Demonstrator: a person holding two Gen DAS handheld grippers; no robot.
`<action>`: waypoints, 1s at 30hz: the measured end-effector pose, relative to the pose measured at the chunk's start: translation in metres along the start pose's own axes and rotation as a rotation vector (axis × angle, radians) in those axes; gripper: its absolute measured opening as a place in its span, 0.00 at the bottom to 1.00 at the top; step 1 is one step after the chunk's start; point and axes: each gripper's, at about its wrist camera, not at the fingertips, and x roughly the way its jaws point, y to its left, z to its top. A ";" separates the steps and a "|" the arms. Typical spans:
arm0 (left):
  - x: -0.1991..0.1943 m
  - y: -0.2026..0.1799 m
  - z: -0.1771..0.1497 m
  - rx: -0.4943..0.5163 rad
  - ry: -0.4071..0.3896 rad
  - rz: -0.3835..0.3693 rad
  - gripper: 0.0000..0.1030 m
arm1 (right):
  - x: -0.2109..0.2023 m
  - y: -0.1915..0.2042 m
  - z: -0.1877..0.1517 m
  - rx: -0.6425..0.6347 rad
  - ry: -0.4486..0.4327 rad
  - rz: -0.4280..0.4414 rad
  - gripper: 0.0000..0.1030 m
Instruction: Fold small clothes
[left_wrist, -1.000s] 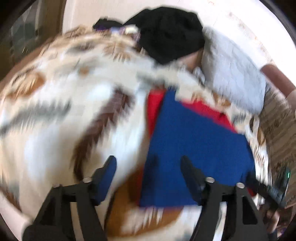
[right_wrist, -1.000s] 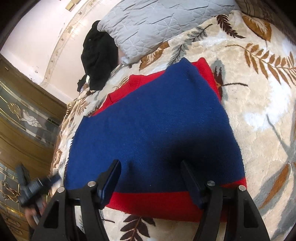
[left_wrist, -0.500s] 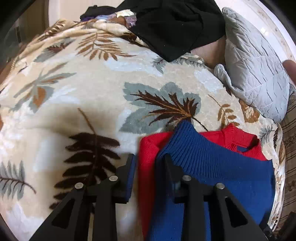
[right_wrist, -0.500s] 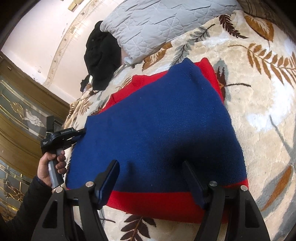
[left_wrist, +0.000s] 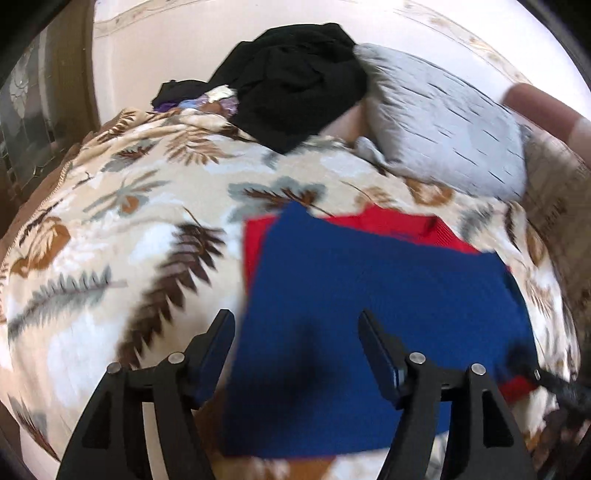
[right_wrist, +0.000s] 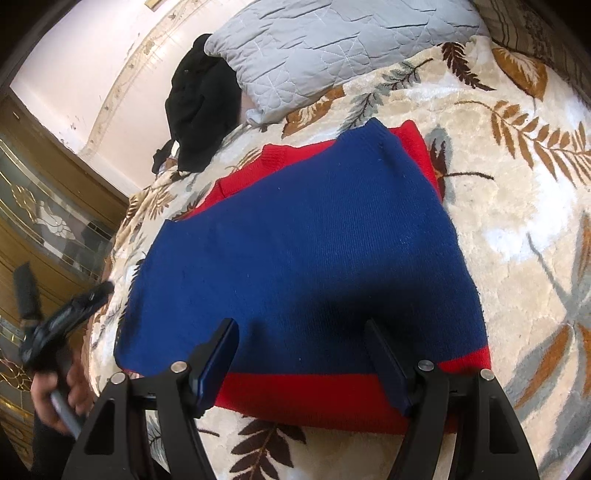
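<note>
1. Leaf-patterned cream blanket (right_wrist: 517, 206) covers the bed and carries everything here.
2. Nearest, the right gripper (right_wrist: 301, 360) hangs with its jaws spread wide over the red hem of the folded sweater (right_wrist: 295, 240), gripping nothing.
3. The left gripper (left_wrist: 296, 349) is likewise spread and empty, over the sweater's (left_wrist: 369, 288) blue edge; that view is blurred.
4. The sweater lies flat mid-blanket, blue panel uppermost, red showing at hem and collar.
5. Beyond it lie a grey quilted pillow (right_wrist: 332, 48) and a black garment heap (left_wrist: 295, 81) beside it.
</note>
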 end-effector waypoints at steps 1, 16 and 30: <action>-0.001 -0.007 -0.009 0.015 0.003 -0.021 0.69 | -0.001 0.000 -0.001 0.000 0.000 -0.004 0.72; 0.003 -0.053 -0.033 0.132 -0.008 0.016 0.74 | -0.050 -0.049 -0.057 0.434 0.004 0.086 0.72; 0.033 -0.060 -0.047 0.090 0.126 0.026 0.74 | -0.052 -0.064 -0.053 0.396 -0.071 -0.129 0.09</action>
